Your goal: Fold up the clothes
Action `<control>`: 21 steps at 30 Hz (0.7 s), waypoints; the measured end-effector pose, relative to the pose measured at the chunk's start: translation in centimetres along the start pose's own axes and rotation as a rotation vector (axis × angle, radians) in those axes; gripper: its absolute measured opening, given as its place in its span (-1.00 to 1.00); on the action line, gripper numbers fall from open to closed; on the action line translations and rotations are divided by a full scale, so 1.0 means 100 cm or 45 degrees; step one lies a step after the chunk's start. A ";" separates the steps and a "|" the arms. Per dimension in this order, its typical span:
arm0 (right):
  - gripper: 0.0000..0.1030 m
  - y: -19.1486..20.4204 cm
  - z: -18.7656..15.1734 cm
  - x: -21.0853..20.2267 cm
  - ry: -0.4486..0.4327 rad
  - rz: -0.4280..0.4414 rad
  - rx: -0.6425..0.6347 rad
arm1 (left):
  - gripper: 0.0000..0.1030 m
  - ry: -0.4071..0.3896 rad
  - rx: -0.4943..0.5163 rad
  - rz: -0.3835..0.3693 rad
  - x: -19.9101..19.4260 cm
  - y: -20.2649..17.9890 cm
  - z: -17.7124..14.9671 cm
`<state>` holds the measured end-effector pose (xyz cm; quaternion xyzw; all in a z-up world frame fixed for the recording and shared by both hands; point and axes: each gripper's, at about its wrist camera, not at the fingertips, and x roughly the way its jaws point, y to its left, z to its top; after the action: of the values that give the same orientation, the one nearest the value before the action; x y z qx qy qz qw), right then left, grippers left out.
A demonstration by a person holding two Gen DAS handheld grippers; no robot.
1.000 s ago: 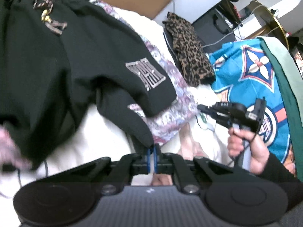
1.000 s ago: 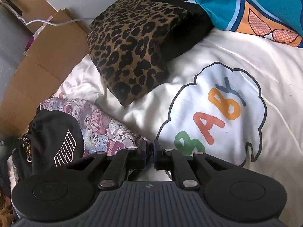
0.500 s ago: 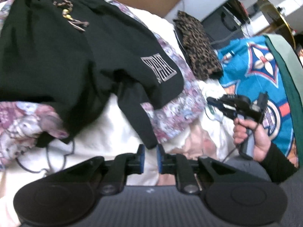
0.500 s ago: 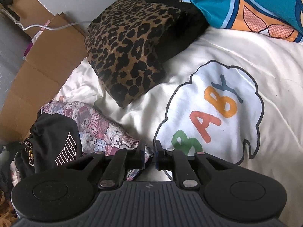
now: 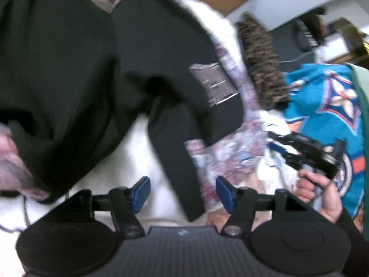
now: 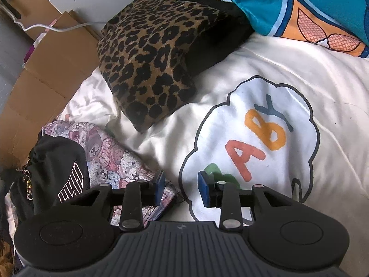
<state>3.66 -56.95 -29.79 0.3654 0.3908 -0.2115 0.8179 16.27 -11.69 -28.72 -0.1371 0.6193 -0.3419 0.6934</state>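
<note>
A black garment (image 5: pixel 80 69) with a pale logo lies spread on the white bed cover (image 5: pixel 138 143), over a pink-purple printed garment (image 5: pixel 233 152). A narrow black flap runs down between the blue pads of my left gripper (image 5: pixel 182 194). Its jaws are opening and neither pad presses on the cloth. My right gripper (image 6: pixel 182 188) is opening too. Only white cover lies between its pads, and the printed garment (image 6: pixel 115 159) ends at its left pad. The black garment (image 6: pixel 62 161) shows at lower left. A hand holds the right gripper (image 5: pixel 273 141) at the right of the left wrist view.
A folded leopard-print piece (image 6: pixel 150 53) rests on dark cloth at the back. A teal patterned blanket (image 6: pixel 288 4) covers the far right. Cardboard (image 6: pixel 46 69) stands along the left edge. The white bed cover (image 6: pixel 322 87) bears a "BABY" cloud print.
Both grippers went from shut to open. The left let go of the black flap and sank closer to the bed. The right released the printed garment's corner without moving.
</note>
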 end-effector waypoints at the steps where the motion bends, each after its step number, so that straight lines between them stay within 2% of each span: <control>1: -0.34 0.000 0.000 -0.001 -0.003 -0.001 -0.005 | 0.22 -0.006 -0.018 -0.016 0.000 0.003 -0.001; 6: -0.34 -0.003 -0.001 -0.003 -0.011 -0.015 0.016 | 0.21 -0.073 -0.023 -0.085 -0.014 0.007 -0.002; 8: -0.34 -0.004 0.000 -0.003 -0.013 -0.014 0.027 | 0.13 -0.098 -0.020 -0.081 -0.021 0.008 -0.002; 10: -0.34 -0.004 0.000 -0.002 -0.015 -0.014 0.031 | -0.08 -0.117 -0.035 -0.074 -0.026 0.012 -0.003; 15: -0.34 -0.001 -0.001 -0.003 -0.012 -0.011 0.007 | -0.34 -0.074 -0.020 -0.028 -0.013 0.015 -0.005; 21: -0.34 -0.003 -0.001 -0.002 -0.006 -0.018 0.020 | -0.34 -0.020 -0.052 -0.065 0.019 0.013 -0.005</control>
<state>3.31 -57.07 -29.74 0.3684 0.3899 -0.2213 0.8144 16.22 -11.86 -31.08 -0.1697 0.6169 -0.3455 0.6865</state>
